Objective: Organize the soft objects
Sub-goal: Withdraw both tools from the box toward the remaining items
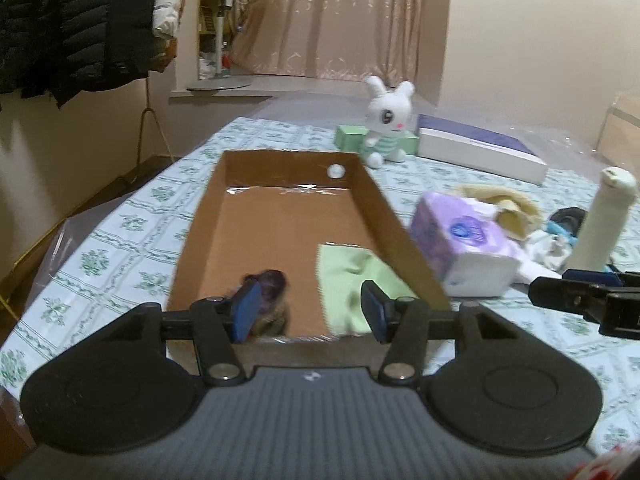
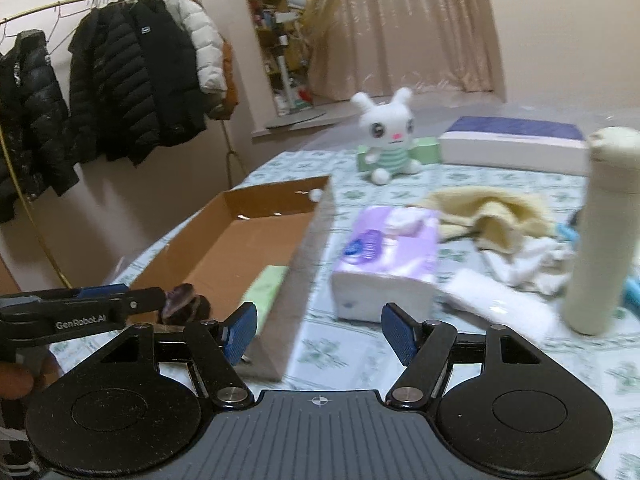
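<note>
L gripper [image 1: 310, 312] sits low centre of the left view over the near end of the box [image 1: 384, 208], fingers spread, nothing between the pads. In the box: a green cloth [image 1: 352, 276] by the right wall, a blurry dark purple item [image 1: 272, 284] just behind the L pad, a white ball [image 1: 335, 171] in the far corner. R gripper [image 2: 318, 334] is also spread and empty, low centre of the right view, straddling the box's right wall. Tissue pack [image 2: 386, 256], yellow towel [image 2: 492, 208], white cloths [image 2: 524, 260] lie right of the box; bunny [image 2: 390, 136] sits at upper centre.
</note>
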